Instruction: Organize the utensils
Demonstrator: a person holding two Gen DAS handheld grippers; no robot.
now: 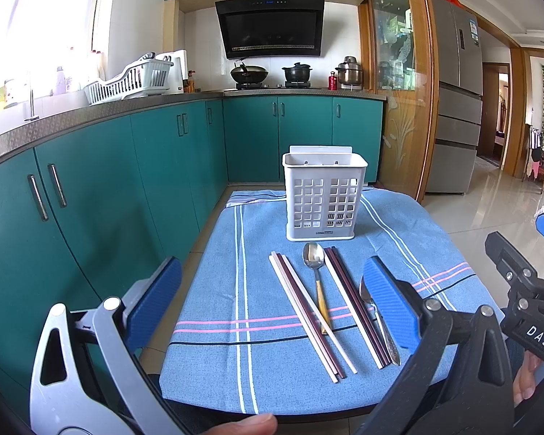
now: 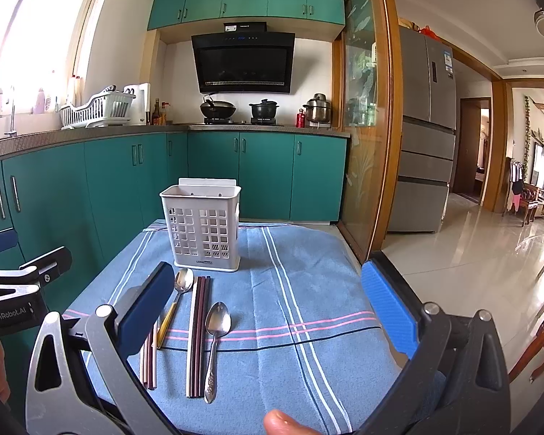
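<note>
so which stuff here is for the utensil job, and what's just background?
Job: white caddy; gold-handled spoon; all-steel spoon; left chopsticks; right chopsticks; blue cloth.

Background: dish rack; wok; black pot; steel pot; fridge.

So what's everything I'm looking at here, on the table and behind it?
utensil caddy: one, white, far end of cloth
chopsticks: two bundles, white and dark red, in front of caddy
gold-handled spoon: one, between the bundles
silver spoon: one, right of the chopsticks
cloth: one, blue, striped
cabinets: teal, behind
range hood: one, black
dish rack: one, white, on counter
fridge: one, silver, right
left gripper: jaws open
right gripper: jaws open
</note>
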